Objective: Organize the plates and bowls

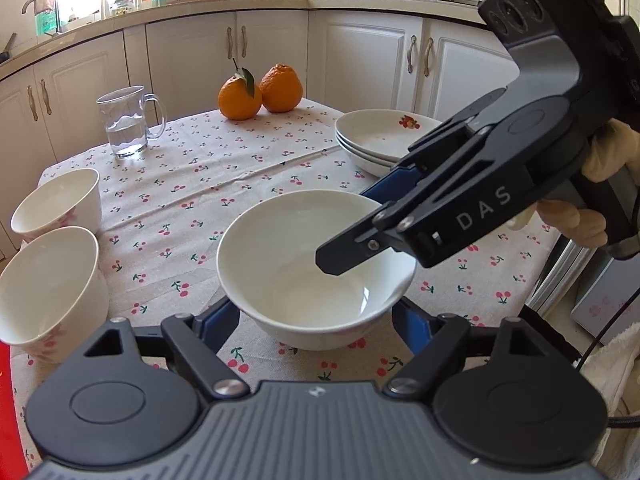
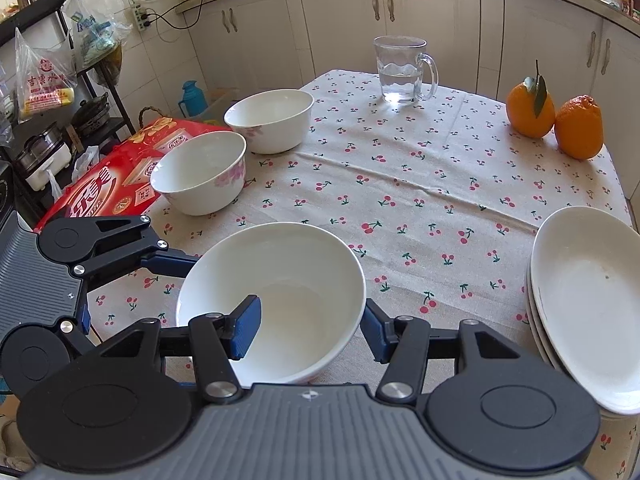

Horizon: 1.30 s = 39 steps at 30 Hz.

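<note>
A plain white bowl (image 1: 280,248) (image 2: 304,264) sits low at the near part of the cherry-print tablecloth (image 1: 224,184); whether it rests on the cloth I cannot tell. My left gripper (image 1: 316,320) straddles its lower wall, with a blue pad touching each side. My right gripper (image 2: 312,328) (image 1: 356,228) is shut on the bowl's wall, one finger inside and one outside the rim. Two flower-print bowls (image 1: 60,204) (image 1: 48,284) stand side by side at the left edge. A stack of white plates (image 1: 380,136) (image 2: 588,300) lies at the right.
A glass mug with water (image 1: 124,124) and two oranges (image 1: 260,94) stand at the far side of the table. A red bag (image 2: 120,168) lies beyond the table edge by the flower bowls. Kitchen cabinets (image 1: 280,52) run behind.
</note>
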Motion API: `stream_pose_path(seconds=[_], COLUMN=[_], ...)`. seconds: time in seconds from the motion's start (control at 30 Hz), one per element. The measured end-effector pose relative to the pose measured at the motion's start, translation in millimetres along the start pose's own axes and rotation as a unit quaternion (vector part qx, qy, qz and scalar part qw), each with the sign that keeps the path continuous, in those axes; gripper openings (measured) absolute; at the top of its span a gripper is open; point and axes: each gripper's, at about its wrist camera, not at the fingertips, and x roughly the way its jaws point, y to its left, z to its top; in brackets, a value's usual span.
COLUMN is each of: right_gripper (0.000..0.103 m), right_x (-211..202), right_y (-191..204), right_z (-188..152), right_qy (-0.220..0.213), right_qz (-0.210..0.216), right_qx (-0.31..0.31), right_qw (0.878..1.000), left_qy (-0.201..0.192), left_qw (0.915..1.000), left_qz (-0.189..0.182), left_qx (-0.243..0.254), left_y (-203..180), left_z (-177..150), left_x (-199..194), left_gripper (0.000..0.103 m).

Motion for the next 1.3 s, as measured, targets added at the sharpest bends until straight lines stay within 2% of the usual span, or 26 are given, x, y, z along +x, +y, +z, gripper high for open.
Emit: stream_pose_path(seconds=[0.37,0.47,0.53,0.63,0.73,1.03,1.3], right_gripper=[0.063,0.075,0.092,0.102,0.103,0.103,0.103], right_x=[0.5,0.3,-1.7,-5.3,-6.0,-4.9,-7.4], right_y=[-3.3,-1.9,0.3,3.7,5.1,12.8,26.4], right_z=[-1.3,-2.0,-1.5,-1.0,-0.3,-1.0,5.1], right_qy=[-0.002,-0.006,-0.015,-0.026,-0.026,-0.022,-0.027], right_qz=[-0.003,0.005,0.004,-0.003,-0.008,-0.025,-0.026], right_qx=[0.002,0.002,-0.001,-0.010,-0.013,-0.024,-0.046], right_qw=[1.000,1.000,1.000,1.000,1.000,0.999,0.998], left_qy=[-0.003,-0.003,-0.002,-0.008,-0.014,-0.019,-0.016], left_qw=[1.0000,1.0000,1.0000,1.0000,0.9998,0.9994,0.9985], left_qz=[-0.001,0.001,0.003,0.003,0.005,0.019,0.049], left_qx=[-0.003,0.003,0.007,0.000,-0.010,-0.021,-0.016], left_y=[0.7,-0.5,-1.9,-0.1,2.8,3.9,14.5], left_z=[-0.4,0.3,-1.1,-3.1,-4.0,-13.6,-21.6], left_x=[4.9,4.6,3.7,-1.5,-8.4,-29.7,-49.3], left_gripper=[0.083,0.085,0.087,0.091,0.095,0.096,0.096])
